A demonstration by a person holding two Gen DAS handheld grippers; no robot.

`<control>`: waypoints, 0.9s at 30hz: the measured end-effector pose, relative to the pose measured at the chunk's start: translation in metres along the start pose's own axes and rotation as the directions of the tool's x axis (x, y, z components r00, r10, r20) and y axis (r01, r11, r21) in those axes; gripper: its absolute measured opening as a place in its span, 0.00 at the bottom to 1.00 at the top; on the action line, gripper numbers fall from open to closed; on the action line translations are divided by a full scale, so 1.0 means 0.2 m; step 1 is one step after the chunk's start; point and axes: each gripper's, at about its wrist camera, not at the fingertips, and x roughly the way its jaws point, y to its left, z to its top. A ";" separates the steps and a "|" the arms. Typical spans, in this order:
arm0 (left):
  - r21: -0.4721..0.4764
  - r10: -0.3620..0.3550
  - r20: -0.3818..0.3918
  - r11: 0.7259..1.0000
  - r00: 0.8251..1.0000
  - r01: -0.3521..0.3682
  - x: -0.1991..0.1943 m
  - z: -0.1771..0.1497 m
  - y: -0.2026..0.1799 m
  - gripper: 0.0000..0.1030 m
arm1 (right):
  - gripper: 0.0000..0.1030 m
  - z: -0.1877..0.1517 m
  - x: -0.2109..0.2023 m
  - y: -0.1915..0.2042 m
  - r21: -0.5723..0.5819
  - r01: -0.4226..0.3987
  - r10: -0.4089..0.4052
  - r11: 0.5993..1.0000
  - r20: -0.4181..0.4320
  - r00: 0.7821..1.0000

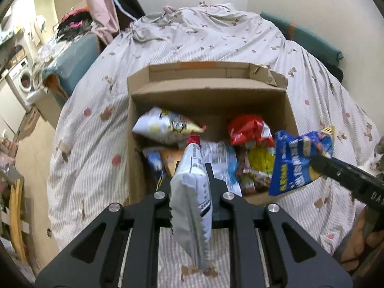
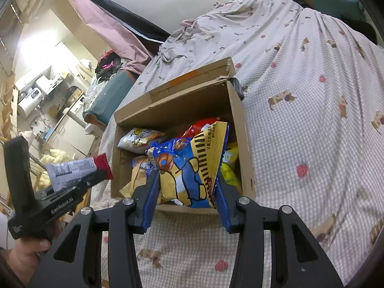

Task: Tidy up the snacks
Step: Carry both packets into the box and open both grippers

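Note:
An open cardboard box stands on the bed with several snack bags inside, among them a white-and-yellow bag and a red bag. My left gripper is shut on a flat silver packet with a red end, lifted above the box's near left side. My right gripper is shut on a blue-and-yellow snack bag, raised over the box's near right edge.
The bed sheet, white with small prints, lies rumpled around the box. A teal cushion and a heap of clothes sit at the left. A washing machine stands beyond. A hand holds the left gripper's handle.

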 end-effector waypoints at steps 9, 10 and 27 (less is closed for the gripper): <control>0.060 0.035 -0.052 0.998 0.998 -0.032 0.22 0.09 -0.05 0.12 | 0.44 0.07 0.18 0.00 -0.036 0.010 -0.012 0.999 -0.041 0.999; 0.050 0.038 -0.058 0.998 0.998 -0.035 0.24 0.10 -0.04 0.12 | 0.44 0.08 0.20 0.00 -0.035 -0.002 0.000 0.999 -0.047 0.999; 0.039 0.085 -0.050 0.996 0.995 -0.083 0.32 0.09 -0.02 0.61 | 0.47 0.07 0.35 0.07 -0.091 -0.046 0.035 0.995 -0.126 0.991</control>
